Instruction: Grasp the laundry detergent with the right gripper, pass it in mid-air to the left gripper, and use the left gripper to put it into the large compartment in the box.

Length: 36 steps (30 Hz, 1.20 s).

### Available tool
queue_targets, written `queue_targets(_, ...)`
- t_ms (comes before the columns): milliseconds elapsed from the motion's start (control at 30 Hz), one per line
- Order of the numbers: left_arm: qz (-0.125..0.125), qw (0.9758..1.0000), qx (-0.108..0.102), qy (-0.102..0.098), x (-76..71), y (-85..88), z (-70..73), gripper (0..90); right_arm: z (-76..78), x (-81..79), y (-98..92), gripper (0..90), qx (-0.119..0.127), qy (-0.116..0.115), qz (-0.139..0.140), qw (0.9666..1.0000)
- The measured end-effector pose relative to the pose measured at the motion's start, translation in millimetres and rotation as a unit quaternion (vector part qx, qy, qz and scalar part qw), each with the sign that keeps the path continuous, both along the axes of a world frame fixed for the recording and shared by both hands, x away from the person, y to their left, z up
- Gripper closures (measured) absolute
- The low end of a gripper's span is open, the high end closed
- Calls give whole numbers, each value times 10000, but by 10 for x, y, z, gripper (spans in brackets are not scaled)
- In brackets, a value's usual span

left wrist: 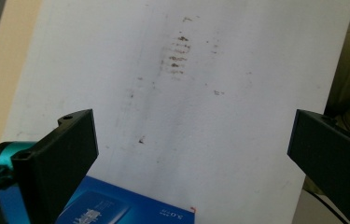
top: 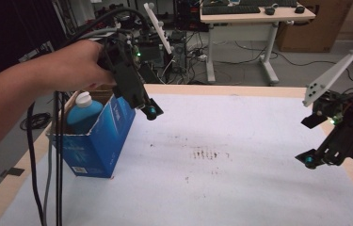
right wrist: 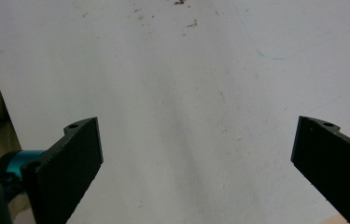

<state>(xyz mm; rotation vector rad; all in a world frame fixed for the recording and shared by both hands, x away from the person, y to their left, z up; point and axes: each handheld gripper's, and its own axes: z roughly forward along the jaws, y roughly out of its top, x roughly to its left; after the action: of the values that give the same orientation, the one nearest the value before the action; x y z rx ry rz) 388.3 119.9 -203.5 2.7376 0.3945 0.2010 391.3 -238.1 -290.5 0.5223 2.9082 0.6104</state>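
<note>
I see the table [top: 259,89] under a white sheet [top: 240,188], smudged with dark marks [top: 207,154] near its middle. At the sheet's left edge stands a blue carton [top: 100,141], its top open, with a blue bottle [top: 84,114] with a white cap upright inside. The carton carries white print on its front and a small line of characters along one edge in the left gripper view [left wrist: 172,214]; I cannot read any of it.

My left gripper [top: 149,109] hangs just above the carton's right top edge, jaws spread wide with nothing between them. My right gripper [top: 311,160] sits well apart at the sheet's right side, jaws also wide apart and empty over bare sheet.
</note>
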Motion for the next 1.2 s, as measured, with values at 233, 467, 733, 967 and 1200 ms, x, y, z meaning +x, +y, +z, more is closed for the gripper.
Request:
queue_targets(233,-165,9997,163,125,62,-94,-138,17,-25,26,21,11,-40,33,-24,10000)
queue_targets(467,-198,9996,128,181,108,-54,-147,17,-31,38,53,11,-59,63,-11,10000)
queue_targets(733,-260,9993,141,232,118,-107,-202,17,-12,45,76,11,-72,49,15,10000)
queue_targets(967,-317,9989,123,310,120,-133,-270,17,-16,65,55,11,-95,76,8,9999)
queue_targets(1200,-303,9989,129,333,111,-112,-296,17,-18,64,63,11,-111,65,9,9999)
